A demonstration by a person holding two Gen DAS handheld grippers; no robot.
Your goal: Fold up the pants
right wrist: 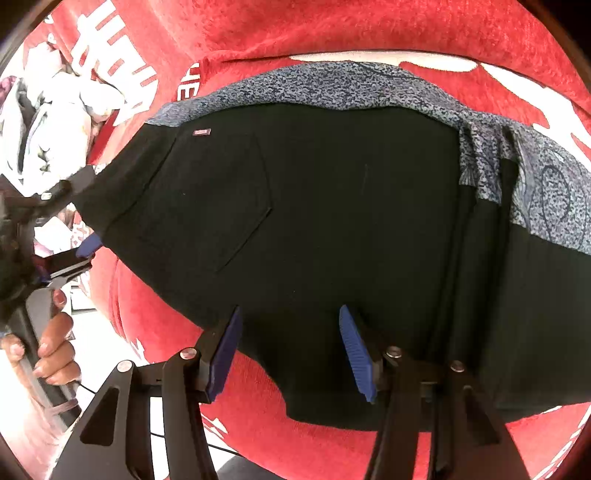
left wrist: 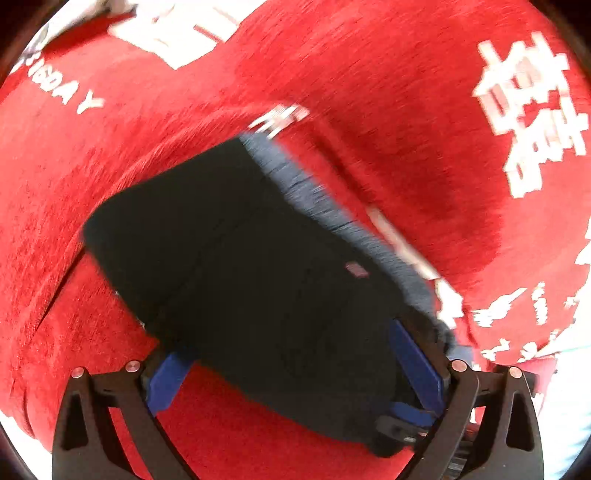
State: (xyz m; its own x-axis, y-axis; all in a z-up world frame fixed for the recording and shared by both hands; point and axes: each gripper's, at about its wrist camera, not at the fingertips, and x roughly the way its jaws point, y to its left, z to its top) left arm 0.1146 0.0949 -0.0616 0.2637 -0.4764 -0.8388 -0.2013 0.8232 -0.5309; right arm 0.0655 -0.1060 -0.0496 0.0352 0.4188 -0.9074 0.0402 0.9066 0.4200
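Note:
Black pants (right wrist: 332,229) with a blue-grey patterned lining (right wrist: 332,86) lie folded on a red cloth (right wrist: 332,26). A back pocket and a small red label (right wrist: 202,132) face up. My right gripper (right wrist: 288,325) is open, its blue pads (right wrist: 356,350) over the near edge of the pants, holding nothing. My left gripper (left wrist: 295,347) is open, its blue pads (left wrist: 413,354) on either side of one end of the pants (left wrist: 240,258). It also shows at the left of the right wrist view (right wrist: 86,245), at the pants' left end.
The red cloth (left wrist: 369,74) carries white printed letters (left wrist: 532,110). White crumpled items (right wrist: 55,122) lie at the far left. A hand (right wrist: 51,347) holds the left gripper's handle. The cloth's edge and a pale surface show at the lower left.

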